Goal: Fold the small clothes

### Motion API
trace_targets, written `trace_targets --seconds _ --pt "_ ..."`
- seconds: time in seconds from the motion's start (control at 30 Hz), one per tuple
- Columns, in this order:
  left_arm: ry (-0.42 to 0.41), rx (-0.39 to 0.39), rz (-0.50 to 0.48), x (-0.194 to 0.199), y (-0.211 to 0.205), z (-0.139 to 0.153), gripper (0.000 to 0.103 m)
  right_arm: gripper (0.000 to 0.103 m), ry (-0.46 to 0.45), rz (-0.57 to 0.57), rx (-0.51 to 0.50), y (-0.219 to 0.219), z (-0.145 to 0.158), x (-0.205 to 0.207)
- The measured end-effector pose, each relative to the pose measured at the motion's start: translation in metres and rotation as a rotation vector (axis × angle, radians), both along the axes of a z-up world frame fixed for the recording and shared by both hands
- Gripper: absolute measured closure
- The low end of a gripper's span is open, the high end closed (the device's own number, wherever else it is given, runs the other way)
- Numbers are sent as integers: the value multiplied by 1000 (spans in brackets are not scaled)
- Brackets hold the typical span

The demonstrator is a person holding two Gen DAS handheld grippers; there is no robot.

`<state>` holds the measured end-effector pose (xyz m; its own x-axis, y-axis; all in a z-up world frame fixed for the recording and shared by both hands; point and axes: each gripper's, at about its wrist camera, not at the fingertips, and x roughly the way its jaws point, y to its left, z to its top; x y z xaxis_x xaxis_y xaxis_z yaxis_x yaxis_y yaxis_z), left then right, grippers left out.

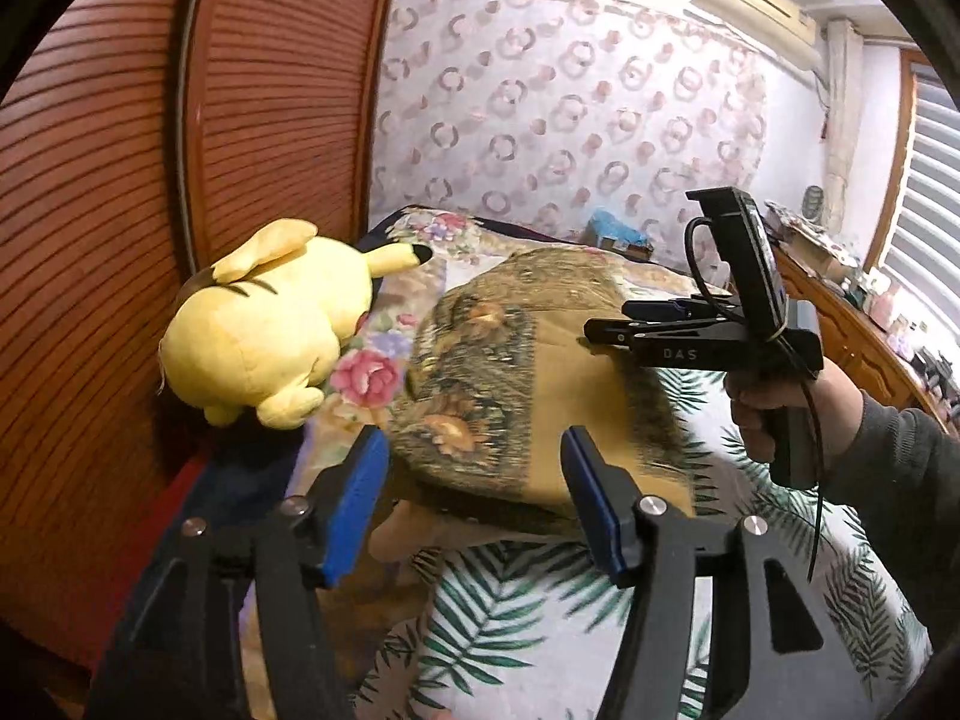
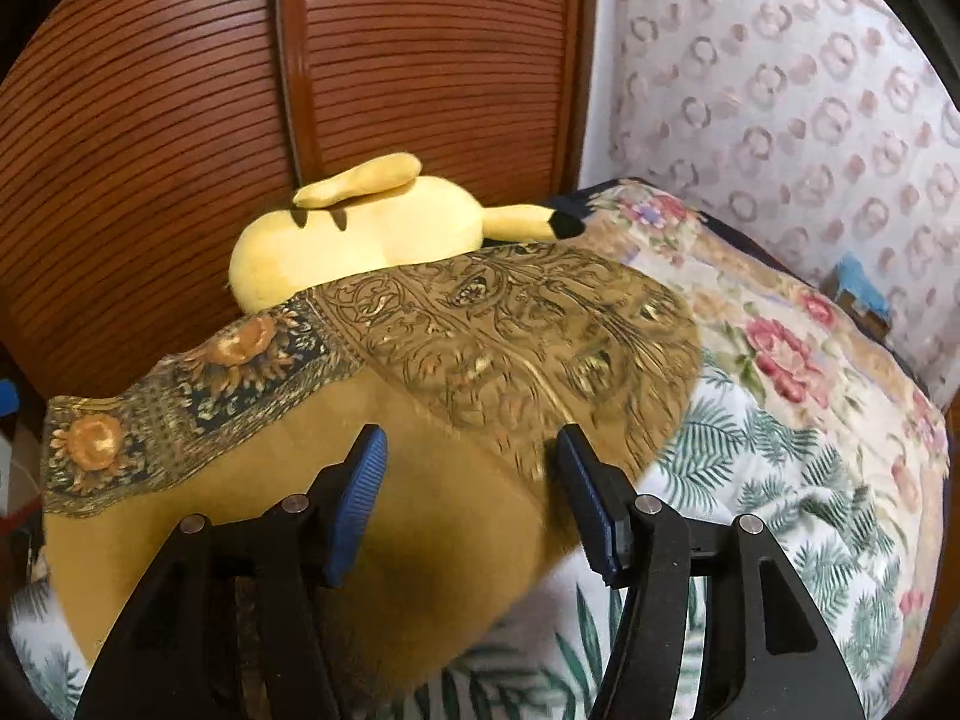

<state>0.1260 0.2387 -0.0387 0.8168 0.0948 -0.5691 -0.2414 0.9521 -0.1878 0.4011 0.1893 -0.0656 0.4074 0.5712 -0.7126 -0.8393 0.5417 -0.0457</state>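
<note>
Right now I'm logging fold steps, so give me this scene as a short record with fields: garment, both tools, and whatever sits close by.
garment: mustard patterned cloth, folded over, lying on the bed
surface: leaf-print bedsheet, floral blanket beyond
left tool: open, nothing between its jaws, over the cloth's near edge
right tool: open, nothing gripped, above the cloth
nearby: yellow plush toy beside the cloth, against the wooden louvred door

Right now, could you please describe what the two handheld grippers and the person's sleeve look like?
Both the left gripper and the right gripper have black frames, silver rivets and ribbed blue pads. The right carries white "DAS" lettering, a top-mounted black device and a black cable. The sleeve is dark grey.
</note>
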Motion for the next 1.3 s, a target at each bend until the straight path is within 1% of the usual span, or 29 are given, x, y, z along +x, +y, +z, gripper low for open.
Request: trace_targets --seconds 0.1,0.17,0.4,0.43,0.47,0.5,0.57,0.63,0.67,0.73,0.9,1.1,1.2,1.3 --pt "3 28 -10 -1 -16 8 44 43 -11 -44 13 -22 13 -13" --pt "0 36 -26 -2 -26 12 44 43 -45 -72 54 -48 29 -30" --pt "-39 74 -98 -12 -68 29 44 43 -91 -153 125 -128 67 -87" --pt "-42 79 -110 -14 -75 32 44 41 -93 -168 134 -141 71 -96" --pt "-44 85 -119 -15 -82 34 44 36 -95 -186 140 -154 74 -104" --pt "-46 89 -127 -16 -88 35 44 35 -98 -201 146 -163 75 -112" --pt "-50 92 -145 -19 -99 38 44 28 -107 -230 160 -183 79 -127" --pt "-50 96 -160 -20 -111 41 44 24 -114 -253 169 -201 81 -141" --pt "-49 98 -167 -21 -115 42 44 21 -118 -268 170 -209 81 -147" --pt "-47 105 -180 -23 -127 43 44 18 -127 -308 155 -224 80 -158" --pt "-53 113 -212 -26 -154 48 44 18 -154 -412 177 -270 81 -192" --pt "-87 104 -274 -33 -183 60 44 18 -222 -548 209 -319 100 -228" --pt "-102 142 -260 -36 -195 68 44 18 -233 -597 242 -340 106 -241" --pt "-113 146 -257 -38 -200 75 44 18 -244 -633 265 -353 111 -251"
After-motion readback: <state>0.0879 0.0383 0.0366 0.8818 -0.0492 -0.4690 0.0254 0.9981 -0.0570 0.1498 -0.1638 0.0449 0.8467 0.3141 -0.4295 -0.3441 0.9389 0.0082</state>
